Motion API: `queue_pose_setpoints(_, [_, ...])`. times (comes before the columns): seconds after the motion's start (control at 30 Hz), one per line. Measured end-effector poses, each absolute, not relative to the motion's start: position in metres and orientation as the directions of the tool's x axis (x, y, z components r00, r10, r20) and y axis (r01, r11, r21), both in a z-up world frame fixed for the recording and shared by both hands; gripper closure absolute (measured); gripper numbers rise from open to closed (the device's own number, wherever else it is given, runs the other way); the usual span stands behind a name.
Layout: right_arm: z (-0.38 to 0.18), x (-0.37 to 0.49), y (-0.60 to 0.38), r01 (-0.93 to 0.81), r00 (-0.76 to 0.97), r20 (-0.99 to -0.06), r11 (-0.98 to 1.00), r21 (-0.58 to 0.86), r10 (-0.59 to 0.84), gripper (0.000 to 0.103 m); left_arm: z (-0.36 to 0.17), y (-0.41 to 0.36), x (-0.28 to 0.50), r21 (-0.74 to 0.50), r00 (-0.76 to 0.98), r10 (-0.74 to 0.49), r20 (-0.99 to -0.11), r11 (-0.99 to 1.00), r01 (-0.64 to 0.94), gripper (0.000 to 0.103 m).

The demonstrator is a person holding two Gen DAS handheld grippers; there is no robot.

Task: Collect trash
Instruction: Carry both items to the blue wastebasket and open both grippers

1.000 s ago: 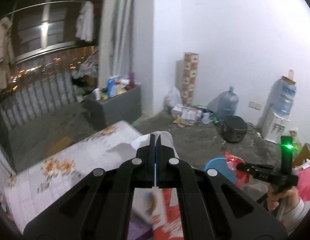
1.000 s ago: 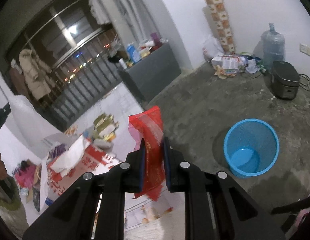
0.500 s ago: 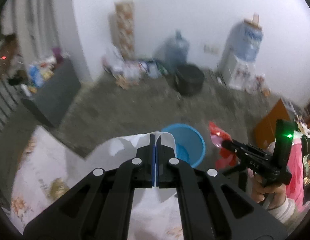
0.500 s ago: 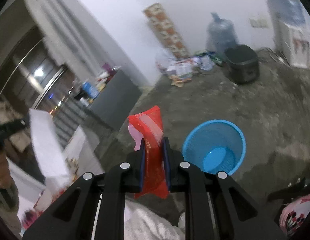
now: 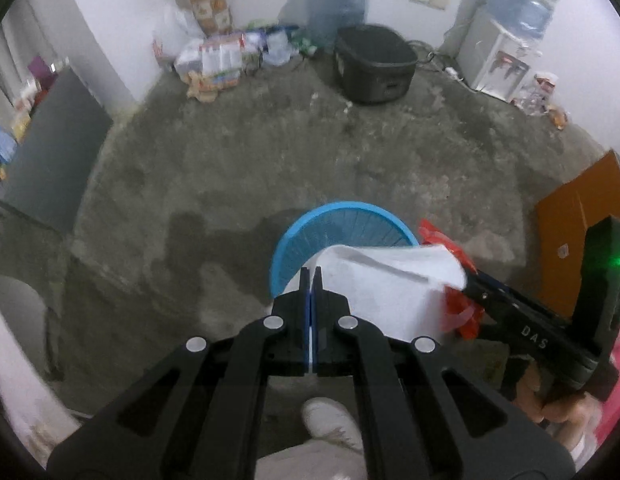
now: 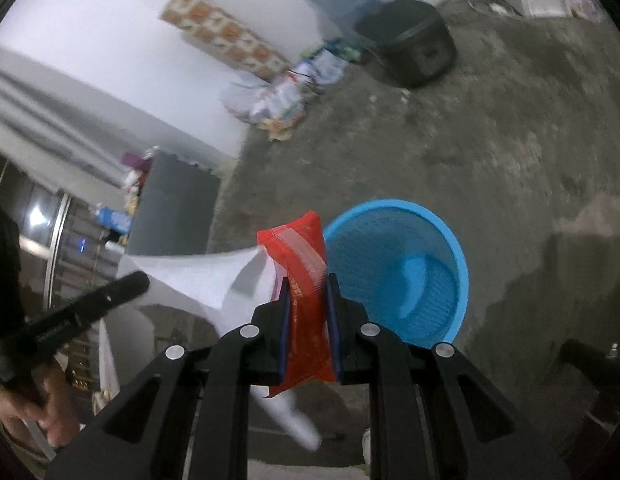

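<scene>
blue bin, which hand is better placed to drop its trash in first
Probably the right. Its tool grips the red wrapper right beside the blue bin, whose open mouth lies just past the tip. The left tool pinches white paper that spreads over the near rim and looks more likely to catch.

Your left gripper: lower centre of frame, jaws pressed together | your right gripper: lower centre, jaws narrowly parted, clamping.
</scene>
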State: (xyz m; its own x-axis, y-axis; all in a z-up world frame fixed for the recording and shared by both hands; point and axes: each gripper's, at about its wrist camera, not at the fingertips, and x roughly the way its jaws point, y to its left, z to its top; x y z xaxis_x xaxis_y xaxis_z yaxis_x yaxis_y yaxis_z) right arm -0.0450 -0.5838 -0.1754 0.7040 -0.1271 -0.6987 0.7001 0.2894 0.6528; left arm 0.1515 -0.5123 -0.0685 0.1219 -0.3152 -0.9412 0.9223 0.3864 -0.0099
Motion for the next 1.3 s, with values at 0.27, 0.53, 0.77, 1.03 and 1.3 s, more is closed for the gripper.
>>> queue_pose_setpoints(0.27, [-0.239,-0.025,-0.611,0.750,0.646,-0.761,0.238,0.617,-0.061,0.086,-0.148,-0.551,0.159,-0.048,0.082,-0.283,-0.956,0.423,0.905,0.103])
queue_pose_setpoints(0.53, [-0.281,-0.008,-0.624,0.788,0.594,-0.805,0.214,0.577,-0.018,0.064,-0.186,-0.556,0.165,-0.020,0.095,-0.237,-0.967,0.442,0.897,0.055])
queue_pose_setpoints(0.77, [-0.282,-0.009,-0.628,0.805,0.579,-0.815,0.178,0.566,-0.026,0.046,-0.178,-0.548,0.182,-0.058,0.083,-0.258,-0.963,0.497,0.866,0.041])
queue_pose_setpoints(1.03, [-0.245,-0.012,-0.616,0.796,0.595,-0.799,0.207,0.569,-0.090,0.044,-0.134,-0.531,0.198,-0.111,0.072,-0.307,-0.949,0.539,0.835,0.041])
queue_pose_setpoints(1.3, [-0.164,-0.025,-0.576,0.702,0.710,-0.685,0.249,0.668,-0.164,0.044,-0.032,-0.497,0.225,-0.137,0.106,-0.356,-0.928,0.593,0.794,0.041])
